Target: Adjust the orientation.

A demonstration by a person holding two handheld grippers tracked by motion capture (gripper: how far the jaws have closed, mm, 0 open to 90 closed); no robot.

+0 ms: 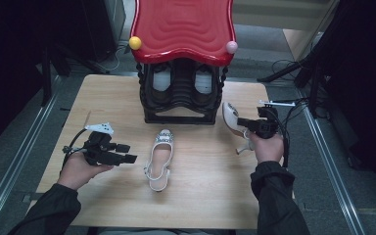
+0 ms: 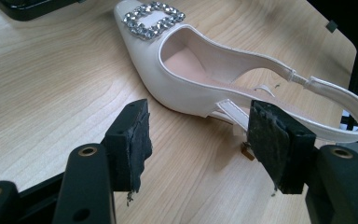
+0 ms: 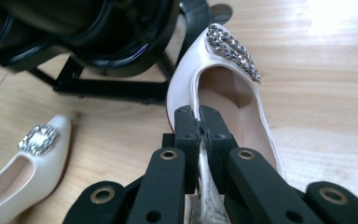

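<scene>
Rack at table's far edge, one shoe flat mid-table before it, second shoe right of rack, left gripper left of mid shoe.

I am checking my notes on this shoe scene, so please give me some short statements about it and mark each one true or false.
1. The right claw is shut on the side wall of a white shoe. True.
2. The left claw grips the other white shoe. False: its jaws stand open, and that shoe lies on the table beyond them, untouched.
3. Both shoes carry a sparkling buckle at the toe. True.
4. The rack has a blue top. False: the top is red, above a black frame.
5. The shoe lying in the middle of the table points its toe toward the rack. True.
</scene>
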